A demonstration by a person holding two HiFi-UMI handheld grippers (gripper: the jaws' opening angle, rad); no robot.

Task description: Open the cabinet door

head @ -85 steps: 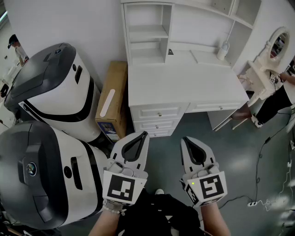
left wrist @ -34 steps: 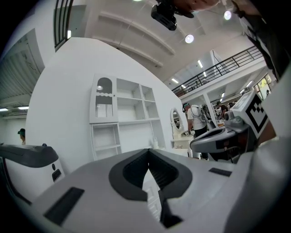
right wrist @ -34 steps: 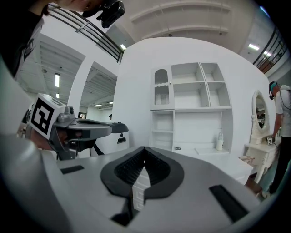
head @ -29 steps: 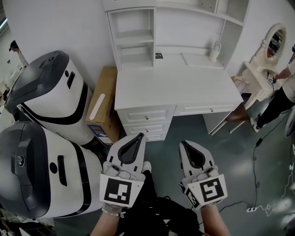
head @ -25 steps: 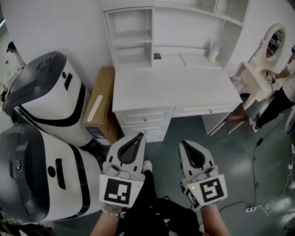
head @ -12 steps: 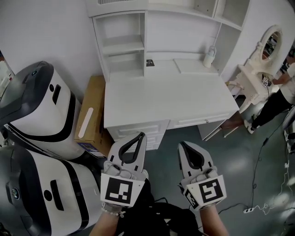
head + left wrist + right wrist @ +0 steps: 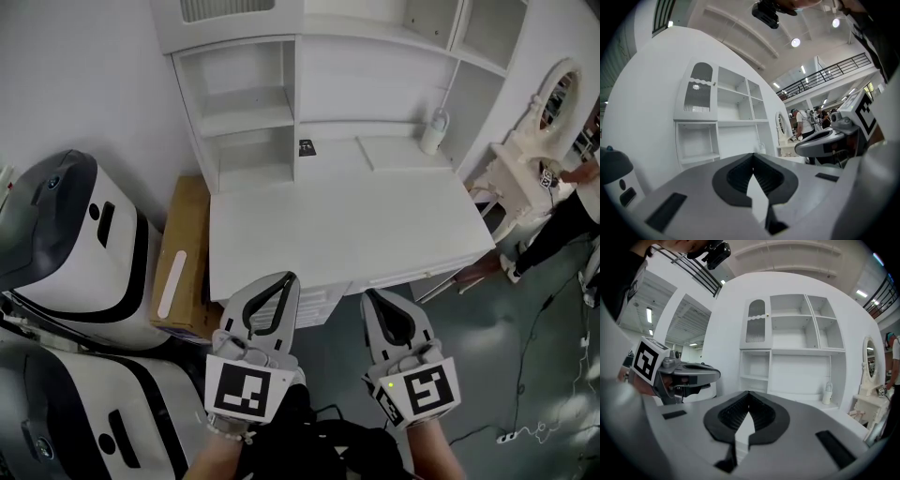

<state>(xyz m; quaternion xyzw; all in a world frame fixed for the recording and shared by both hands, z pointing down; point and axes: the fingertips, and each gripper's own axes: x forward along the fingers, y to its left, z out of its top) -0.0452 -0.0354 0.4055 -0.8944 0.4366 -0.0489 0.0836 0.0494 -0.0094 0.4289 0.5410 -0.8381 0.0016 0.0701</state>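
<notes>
The white desk (image 7: 337, 230) carries a hutch of open shelves. Its one closed cabinet door, with a slatted arched panel, sits at the hutch's upper left (image 7: 225, 9) (image 7: 697, 96) (image 7: 756, 326), and a small knob shows on its right edge. My left gripper (image 7: 286, 278) (image 7: 752, 157) and right gripper (image 7: 370, 295) (image 7: 749, 393) are side by side at the desk's front edge, pointing level at the hutch. Both are shut with nothing between the jaws. The door is well beyond and above both tips.
Two large white-and-black machines (image 7: 75, 234) stand at the left, with a cardboard box (image 7: 178, 253) between them and the desk. A white bottle (image 7: 433, 131) stands on the desk's back right. A vanity mirror (image 7: 553, 94) and a person (image 7: 572, 202) are at the right. Cables and a power strip (image 7: 511, 436) lie on the floor.
Both grippers have moved forward together toward the desk, tips now over its front edge. The desk and hutch look nearer. The jaws stayed shut.
</notes>
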